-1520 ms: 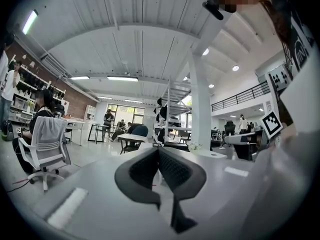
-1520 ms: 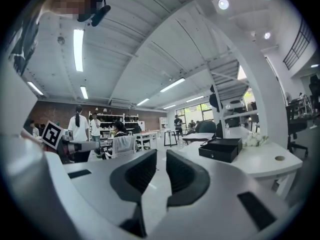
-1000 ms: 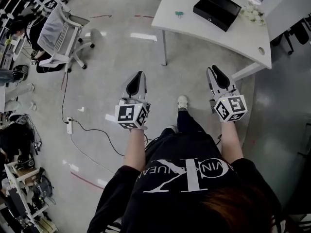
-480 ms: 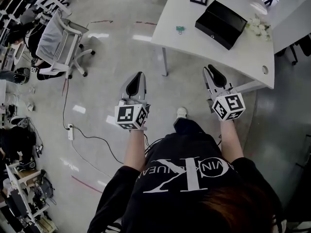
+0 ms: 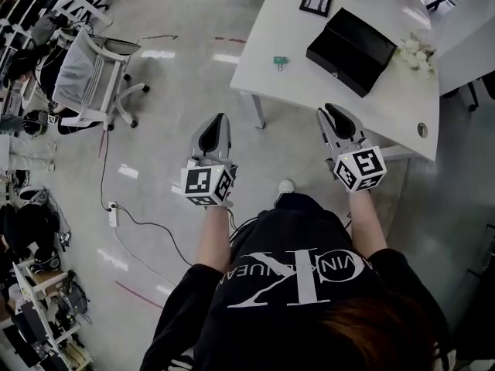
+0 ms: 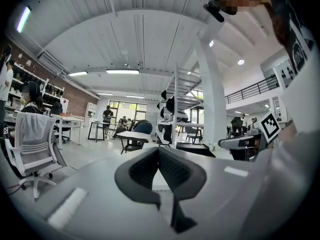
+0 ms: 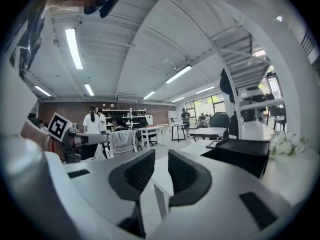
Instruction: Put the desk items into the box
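Observation:
A black open box (image 5: 352, 39) lies on the white desk (image 5: 309, 76) at the upper right. On the desk beside it are a small framed picture (image 5: 315, 1), a green binder clip (image 5: 279, 61) and a bunch of white flowers (image 5: 415, 53). My left gripper (image 5: 216, 122) hangs over the floor short of the desk, its jaws shut and empty (image 6: 159, 151). My right gripper (image 5: 334, 114) reaches the desk's near edge, with a narrow gap between its jaws and nothing in it (image 7: 161, 156). The right gripper view shows the box (image 7: 245, 156) and the flowers (image 7: 287, 144) just ahead.
A white office chair (image 5: 89, 76) stands at the left, with a power strip and cable (image 5: 113, 205) on the floor. Cluttered shelves line the left edge. A second desk (image 5: 472, 41) adjoins at the far right. People stand far off in the gripper views.
The desk and its items have drawn closer and lower in the head view as the person steps forward. Both grippers keep their pose in front of the body.

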The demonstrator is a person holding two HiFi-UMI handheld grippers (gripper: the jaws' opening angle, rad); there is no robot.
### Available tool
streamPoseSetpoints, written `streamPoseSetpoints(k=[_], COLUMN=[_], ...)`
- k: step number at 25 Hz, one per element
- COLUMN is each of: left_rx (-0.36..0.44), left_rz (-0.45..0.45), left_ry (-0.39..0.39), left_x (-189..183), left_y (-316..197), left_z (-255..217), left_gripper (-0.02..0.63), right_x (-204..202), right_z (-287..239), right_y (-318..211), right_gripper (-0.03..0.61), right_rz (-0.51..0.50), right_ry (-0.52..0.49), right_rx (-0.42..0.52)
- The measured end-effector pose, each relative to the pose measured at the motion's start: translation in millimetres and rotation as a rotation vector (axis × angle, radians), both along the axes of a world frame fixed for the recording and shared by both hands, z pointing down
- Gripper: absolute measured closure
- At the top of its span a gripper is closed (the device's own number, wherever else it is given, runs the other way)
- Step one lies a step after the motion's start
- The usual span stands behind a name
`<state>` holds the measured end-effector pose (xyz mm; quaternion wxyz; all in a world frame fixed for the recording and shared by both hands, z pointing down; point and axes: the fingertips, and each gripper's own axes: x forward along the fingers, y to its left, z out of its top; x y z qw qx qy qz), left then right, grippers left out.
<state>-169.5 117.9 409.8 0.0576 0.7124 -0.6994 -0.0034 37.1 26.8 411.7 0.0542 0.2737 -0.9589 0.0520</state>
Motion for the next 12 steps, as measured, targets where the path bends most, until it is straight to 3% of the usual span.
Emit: streamPoseSetpoints(k=[12], left_rx=[-0.025], left_rz=[0.009], left_ry=[-0.002], left_x=[8.5], left_y=[-38.9], left_z=[9.6], left_gripper=[0.603], right_x=[-10.6], right_z=[22.0], right_y=[-33.1], right_gripper=[0.534], right_rz=[-0.060], right_ry=[0.037], right_rx=[-0.025])
